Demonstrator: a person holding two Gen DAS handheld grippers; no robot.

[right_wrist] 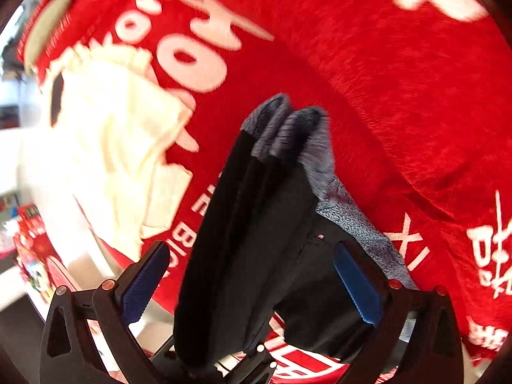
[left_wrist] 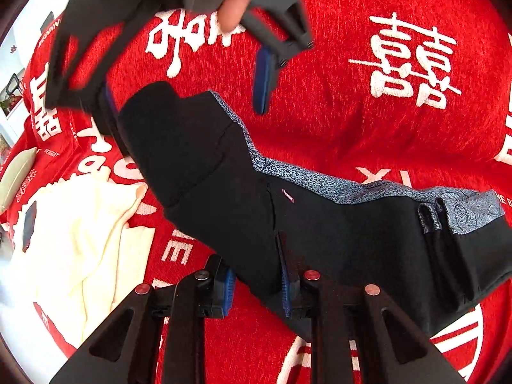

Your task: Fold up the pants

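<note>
My left claw (left_wrist: 257,283) is clamped on a fold of the black pants (left_wrist: 243,198). My right claw (right_wrist: 252,283) stands wide apart around the pants, its blue pads (right_wrist: 358,283) not touching the cloth. The pants hang over the red blanket (left_wrist: 336,121), a cream garment (left_wrist: 83,243) near its left edge.

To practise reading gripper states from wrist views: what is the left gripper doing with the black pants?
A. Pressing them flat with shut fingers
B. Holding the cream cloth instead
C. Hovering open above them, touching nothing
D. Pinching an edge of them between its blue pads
D: in the left wrist view the left gripper has the pants edge caught between its blue pads.
</note>
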